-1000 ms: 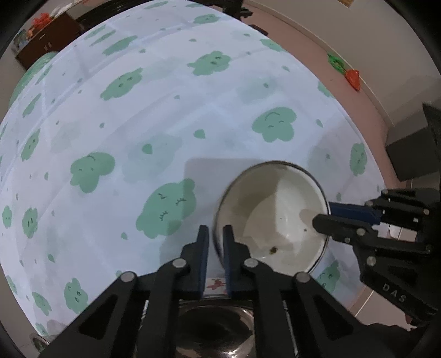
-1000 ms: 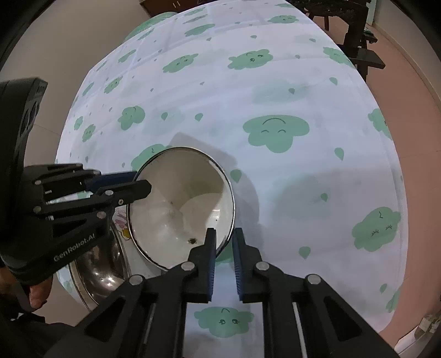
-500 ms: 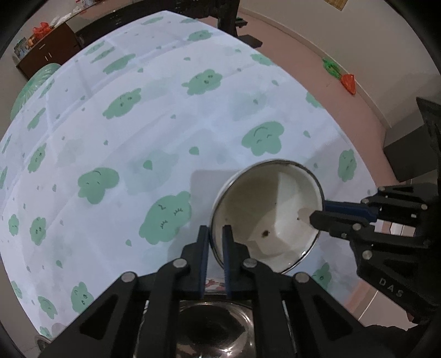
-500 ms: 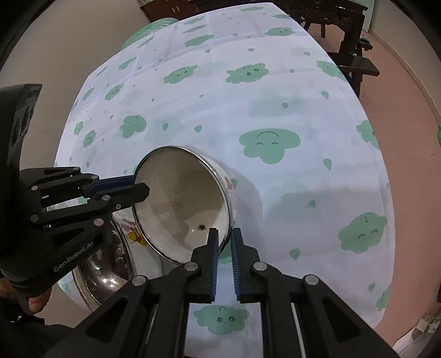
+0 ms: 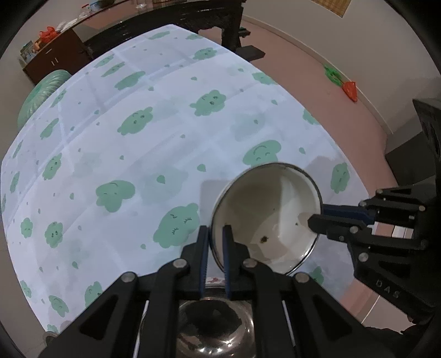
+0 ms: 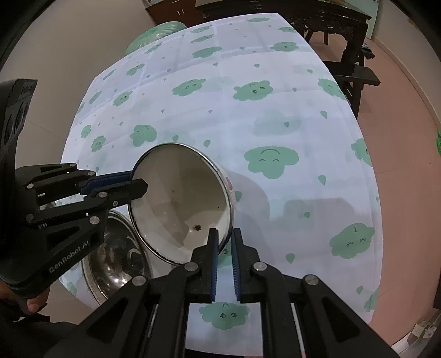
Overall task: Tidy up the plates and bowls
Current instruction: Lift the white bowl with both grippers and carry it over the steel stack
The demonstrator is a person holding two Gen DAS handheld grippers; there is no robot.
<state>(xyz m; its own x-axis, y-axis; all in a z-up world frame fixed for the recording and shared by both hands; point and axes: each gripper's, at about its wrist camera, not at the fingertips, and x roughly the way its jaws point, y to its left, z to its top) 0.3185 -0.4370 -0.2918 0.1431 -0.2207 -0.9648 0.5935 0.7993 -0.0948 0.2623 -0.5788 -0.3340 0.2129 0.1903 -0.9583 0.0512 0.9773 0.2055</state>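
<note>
A white enamel bowl with a metal rim and dark specks inside hangs tilted above the table, held at two opposite sides of its rim. My left gripper is shut on the near-left rim. My right gripper is shut on the rim at the right. In the right wrist view the same bowl shows a printed outer wall; the right gripper pinches its near rim and the left gripper its left rim. A steel bowl sits below, at the table's near edge.
The table wears a white cloth with green cloud prints. Dark wooden furniture stands past its far edge, with a green bundle at the far left. Pink floor runs along the right. A person's hand holds the left gripper.
Both grippers have risen with the white bowl between them. The bowl has come up off the cloth and tilted, and the table looks farther away.
</note>
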